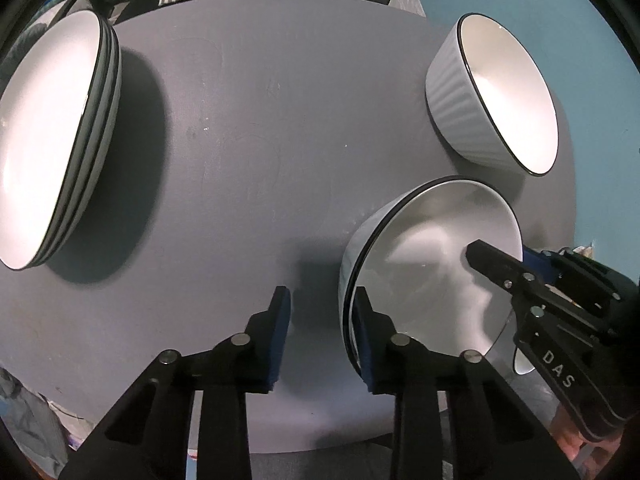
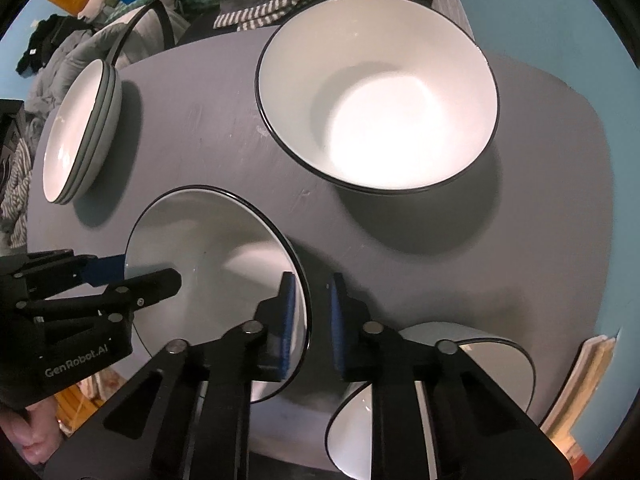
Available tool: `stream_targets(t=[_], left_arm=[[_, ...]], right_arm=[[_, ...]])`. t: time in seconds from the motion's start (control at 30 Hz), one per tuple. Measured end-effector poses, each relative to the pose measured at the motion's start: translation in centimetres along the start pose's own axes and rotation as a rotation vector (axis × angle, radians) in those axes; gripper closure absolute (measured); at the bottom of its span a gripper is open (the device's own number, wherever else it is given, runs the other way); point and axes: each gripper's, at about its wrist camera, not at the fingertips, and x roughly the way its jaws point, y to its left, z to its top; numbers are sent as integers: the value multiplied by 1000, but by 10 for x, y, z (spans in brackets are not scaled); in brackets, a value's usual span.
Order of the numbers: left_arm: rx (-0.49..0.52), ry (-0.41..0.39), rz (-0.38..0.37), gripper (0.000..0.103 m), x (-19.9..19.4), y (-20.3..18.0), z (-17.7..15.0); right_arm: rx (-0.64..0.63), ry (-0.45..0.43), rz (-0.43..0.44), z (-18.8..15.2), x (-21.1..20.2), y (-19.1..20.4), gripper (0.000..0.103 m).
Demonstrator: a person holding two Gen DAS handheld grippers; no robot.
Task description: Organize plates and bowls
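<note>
Two grippers straddling one plate's rim

The left gripper point(image 1: 322, 300) and right gripper point(image 2: 310, 296) are reaching across opposite rims of the plate point(image 2: 224, 248) on the table point(image 1: 260, 120) — jaws parted, not yet clenched — likely readying a steady two-sided lift toward the stack point(image 1: 52, 140).

Two markings are legible. In the left wrist view, white capital letters "DAS" stand on the black body of the right gripper point(image 1: 496, 258), at the lower right of the picture, running lengthwise along the housing behind its jaws. In the right wrist view, pale lettering "GenRobot.AI" stands on the black body of the left gripper point(image 2: 132, 274), at the lower left of the picture, on the side face of the housing. No other text, number, brand or sign can be read on the bowls, plates or tabletop point(image 1: 260, 152).
</note>
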Motion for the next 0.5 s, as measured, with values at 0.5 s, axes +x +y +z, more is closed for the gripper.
stream_targets(t=[0.5], left_arm=[[25,-27,4,94,-3,-9,-10]], right_arm=[[26,1,0,-6,1,-1,97]])
